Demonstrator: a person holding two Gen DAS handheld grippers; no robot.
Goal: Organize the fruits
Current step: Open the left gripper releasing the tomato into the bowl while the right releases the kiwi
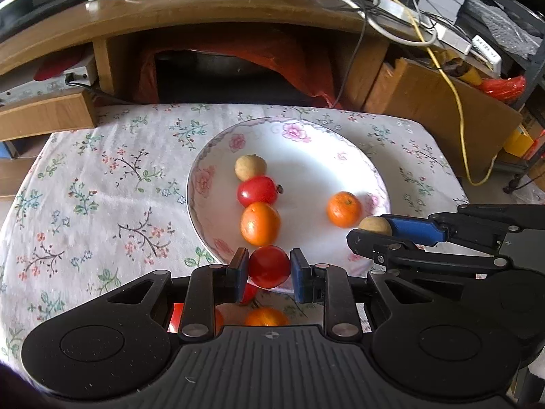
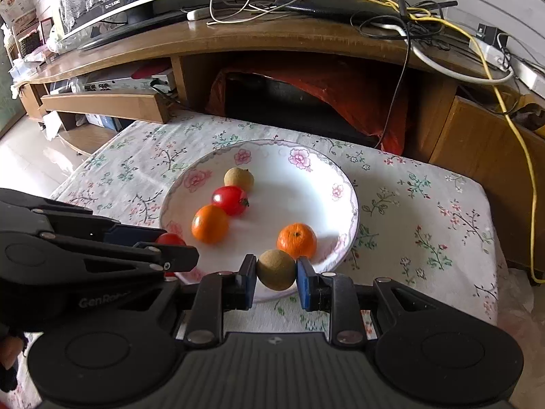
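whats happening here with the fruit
A person works two sets of tongs over a flowered plate. The left tongs are shut on a red tomato at the plate's near rim; the right tongs are shut on a tan fruit. Already lying on the plate are another tan fruit, a tomato and two oranges.

A plate (image 1: 204, 156) sat on the cloth-covered surface (image 1: 102, 177), before a wooden cabinet (image 1: 204, 17). In the plate, a longan (image 1: 249, 167), a tomato (image 1: 257, 191) and an orange (image 1: 260, 224) lay in a touching row running far to near; a second orange (image 1: 344, 209) lay apart to their right.
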